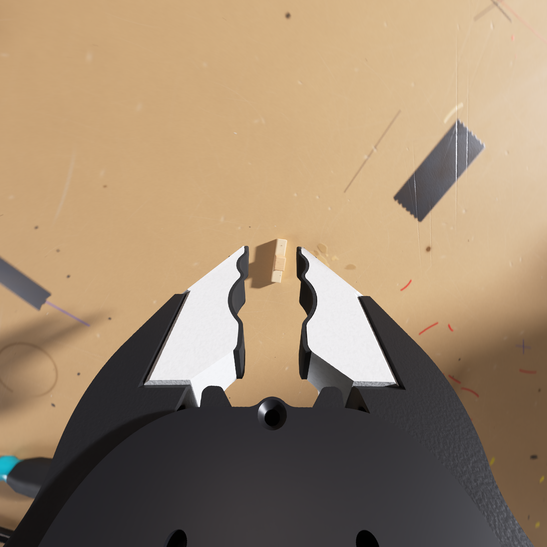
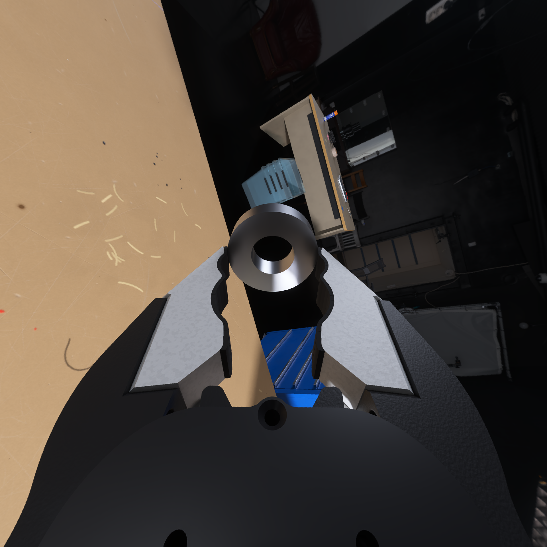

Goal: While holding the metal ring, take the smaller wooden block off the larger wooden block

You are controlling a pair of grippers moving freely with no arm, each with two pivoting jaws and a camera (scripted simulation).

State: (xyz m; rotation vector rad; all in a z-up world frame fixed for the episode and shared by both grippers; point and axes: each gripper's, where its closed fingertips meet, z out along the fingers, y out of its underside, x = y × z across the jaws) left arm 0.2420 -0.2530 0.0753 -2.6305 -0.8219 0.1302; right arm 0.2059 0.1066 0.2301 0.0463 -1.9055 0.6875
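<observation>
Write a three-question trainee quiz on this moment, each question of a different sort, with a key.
1. True or false: the right gripper grips the metal ring between its fingertips.
2. Multiple choice: where does the smaller wooden block sit? A) on the larger wooden block, B) in the left gripper, C) beside the dark tape strip.
3. Fill in: the left gripper's jaws stand ____, with the stacked blocks on the tan table seen between the fingertips, untouched.

Key:
1. True: both fingertips press the ring's sides.
2. A: it rests on the larger block.
3. Open.
</observation>
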